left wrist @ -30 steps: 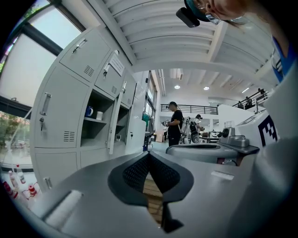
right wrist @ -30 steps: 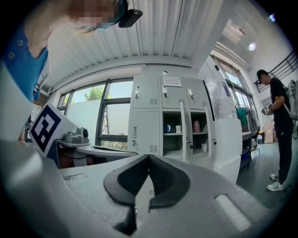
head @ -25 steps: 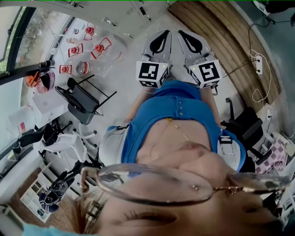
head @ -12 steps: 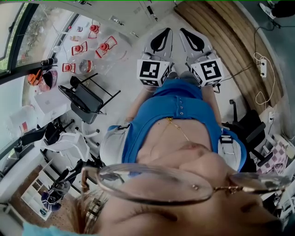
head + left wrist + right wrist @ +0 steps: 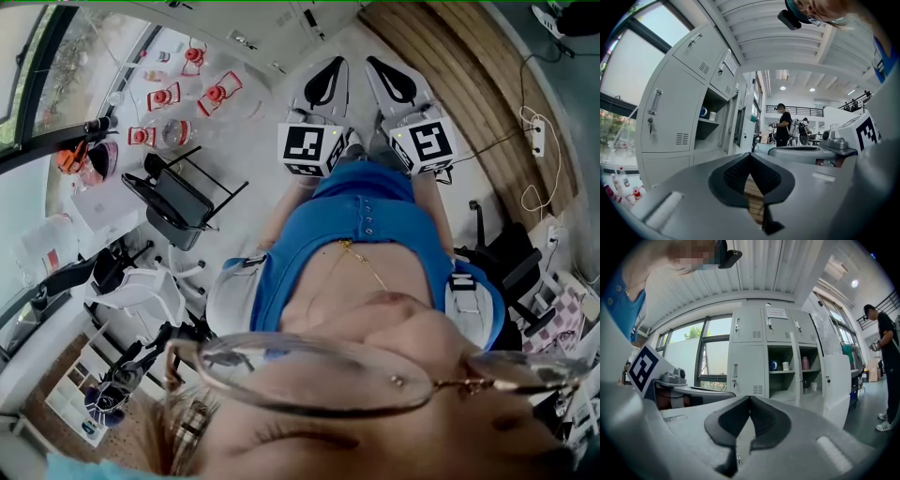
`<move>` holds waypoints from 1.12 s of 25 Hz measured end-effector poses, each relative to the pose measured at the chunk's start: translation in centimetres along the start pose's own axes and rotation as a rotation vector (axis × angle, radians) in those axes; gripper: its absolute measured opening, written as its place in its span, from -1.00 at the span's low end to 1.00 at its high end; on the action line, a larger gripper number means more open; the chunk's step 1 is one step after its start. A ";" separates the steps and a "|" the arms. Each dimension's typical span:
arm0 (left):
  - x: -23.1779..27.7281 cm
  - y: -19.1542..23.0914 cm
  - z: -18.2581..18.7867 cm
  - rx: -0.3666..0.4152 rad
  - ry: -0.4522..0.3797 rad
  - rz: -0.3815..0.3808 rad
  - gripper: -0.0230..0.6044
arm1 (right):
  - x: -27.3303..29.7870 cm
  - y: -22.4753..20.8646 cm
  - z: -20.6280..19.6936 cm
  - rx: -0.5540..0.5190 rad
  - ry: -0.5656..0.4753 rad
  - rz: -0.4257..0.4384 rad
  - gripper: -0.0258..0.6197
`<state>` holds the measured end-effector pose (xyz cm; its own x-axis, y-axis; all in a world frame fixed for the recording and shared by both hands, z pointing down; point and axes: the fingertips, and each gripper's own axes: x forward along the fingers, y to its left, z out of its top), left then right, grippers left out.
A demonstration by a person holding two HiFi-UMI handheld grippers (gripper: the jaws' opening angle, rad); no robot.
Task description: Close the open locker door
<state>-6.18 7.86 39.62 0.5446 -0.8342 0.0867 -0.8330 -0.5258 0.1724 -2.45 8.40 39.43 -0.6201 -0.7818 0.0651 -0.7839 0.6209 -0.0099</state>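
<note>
As neither holds anything | left gripper [image 5: 750,160] closed | right gripper [image 5: 749,402] closed

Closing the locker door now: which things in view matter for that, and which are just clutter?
Job: open locker door, locker, left gripper, right gripper, both with jaws shut, empty.
Clutter: blue mug on the shelf, black chair, red-capped bottles, person in black.

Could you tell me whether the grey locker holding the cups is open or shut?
Open: in the right gripper view its pale grey metal door is swung outwards, exposing a blue cup and a white cup.
</note>
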 end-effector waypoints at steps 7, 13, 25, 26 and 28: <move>1.6 1.7 0.1 -0.002 0.004 0.032 -0.93 | 2.0 -1.1 0.2 -0.005 0.004 0.025 -0.92; 4.4 2.7 0.4 -0.001 0.009 0.033 -0.93 | 4.2 -3.2 0.4 -0.009 0.008 0.040 -0.92; 12.8 4.6 2.4 0.000 -0.002 0.074 -0.93 | 9.4 -9.9 1.9 -0.021 -0.001 0.114 -0.92; 13.4 4.8 2.5 -0.002 -0.004 0.082 -0.93 | 9.8 -10.4 1.9 -0.020 -0.001 0.120 -0.92; 14.5 5.2 2.7 -0.004 -0.008 0.097 -0.93 | 10.6 -11.5 2.1 -0.018 -0.001 0.132 -0.92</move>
<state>-2.87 -7.36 39.10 0.4608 -0.8824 0.0955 -0.8812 -0.4420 0.1677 -0.08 -7.09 38.18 -0.7178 -0.6934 0.0637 -0.6948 0.7192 0.0000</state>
